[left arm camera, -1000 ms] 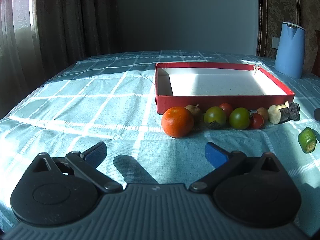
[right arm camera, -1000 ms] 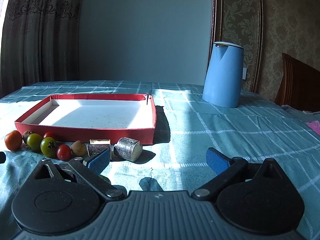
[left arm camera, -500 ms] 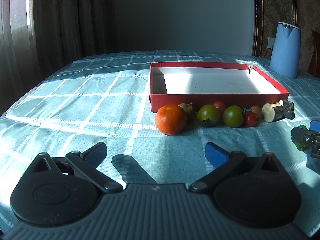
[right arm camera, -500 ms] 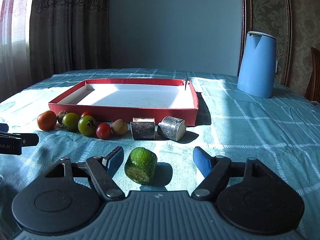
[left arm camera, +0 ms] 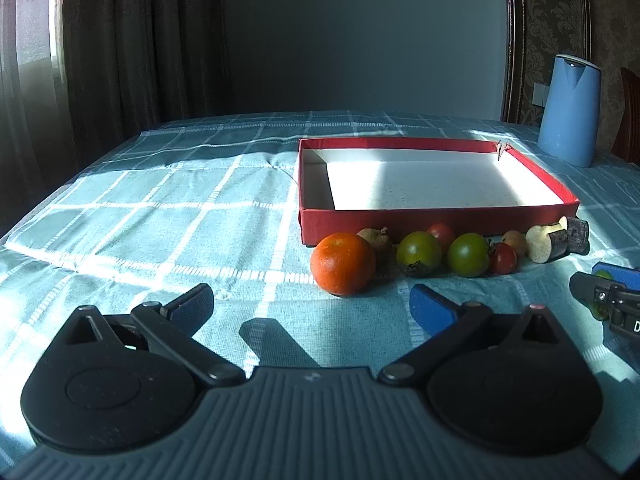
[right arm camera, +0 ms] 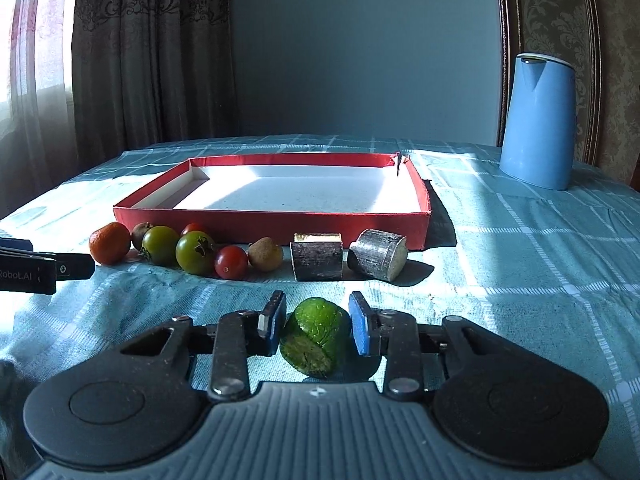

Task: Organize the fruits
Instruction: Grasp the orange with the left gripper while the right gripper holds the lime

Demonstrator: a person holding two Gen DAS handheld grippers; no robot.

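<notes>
The right gripper [right arm camera: 317, 326] is being closed around a green cut fruit piece [right arm camera: 316, 336], which is lying on the checked tablecloth [right arm camera: 520, 264] near the table's front edge. The piece is sitting between the two blue pads [right arm camera: 359, 328]; the right pad is seen against its skin, while the left pad appears just short of contact, so a firm grip cannot be confirmed.

The left gripper [left arm camera: 310, 306] is being held with its jaws spread wide, and nothing is lying between them. It is being pointed toward an orange [left arm camera: 343, 263], which is resting just ahead of it on the cloth.

A shallow red box [right arm camera: 272, 222] with a white interior is being observed at the middle of the table, with nothing in it. Along its near wall a row of items is lying: the orange at the left end, a small brown fruit behind it, two green tomatoes [right arm camera: 161, 245], a red cherry tomato [right arm camera: 231, 262], another brown fruit [right arm camera: 265, 255], and two dark-skinned cut cylinders [right arm camera: 318, 256] at the right end. A second red tomato is partly hidden behind the green ones.

A blue kettle [right arm camera: 538, 120] is standing upright toward the far right corner of the table, well apart from the box.
</notes>
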